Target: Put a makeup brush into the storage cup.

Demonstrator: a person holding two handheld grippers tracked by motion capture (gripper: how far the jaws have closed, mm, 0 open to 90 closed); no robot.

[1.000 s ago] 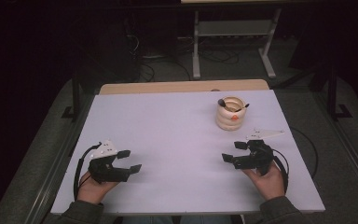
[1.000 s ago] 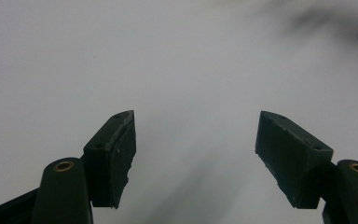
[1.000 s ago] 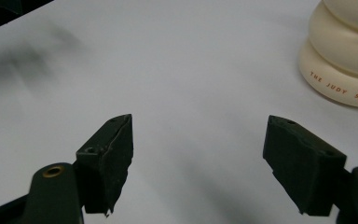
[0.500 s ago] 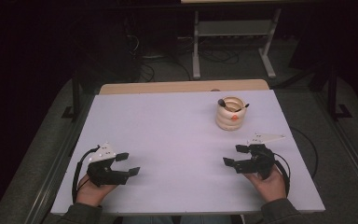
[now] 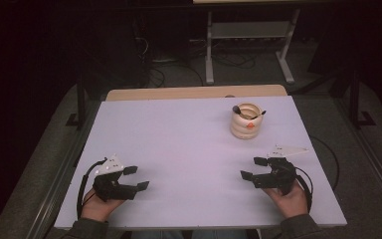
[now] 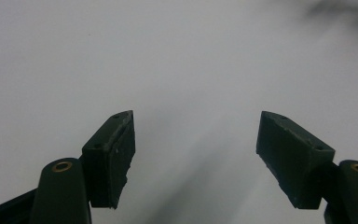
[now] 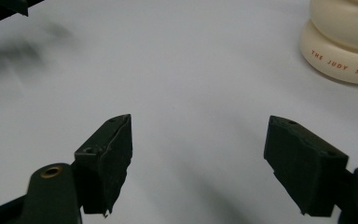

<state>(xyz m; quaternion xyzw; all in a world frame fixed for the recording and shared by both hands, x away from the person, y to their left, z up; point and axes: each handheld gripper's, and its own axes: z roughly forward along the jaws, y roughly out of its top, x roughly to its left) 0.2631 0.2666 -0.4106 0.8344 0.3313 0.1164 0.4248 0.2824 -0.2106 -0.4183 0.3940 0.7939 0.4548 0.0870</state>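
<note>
A cream ribbed cup (image 5: 246, 121) with an orange mark stands on the white table (image 5: 179, 139) at the back right, a dark stick-like item resting across its rim. Its base with orange lettering shows in the right gripper view (image 7: 342, 42). My left gripper (image 5: 137, 178) rests low at the table's front left, jaws wide apart with nothing between them (image 6: 196, 154). Over at the front right, my right gripper (image 5: 252, 168) is also open and holds nothing (image 7: 198, 158). The cup is well ahead of the right gripper.
A wooden strip (image 5: 194, 92) edges the table's far side. Beyond it stand a metal frame (image 5: 248, 35) and cables on a dark floor. Metal rails (image 5: 373, 154) run along both sides of the table.
Both hands have drawn back slightly toward the table's front edge. Both grippers stay open. The cup has not moved.
</note>
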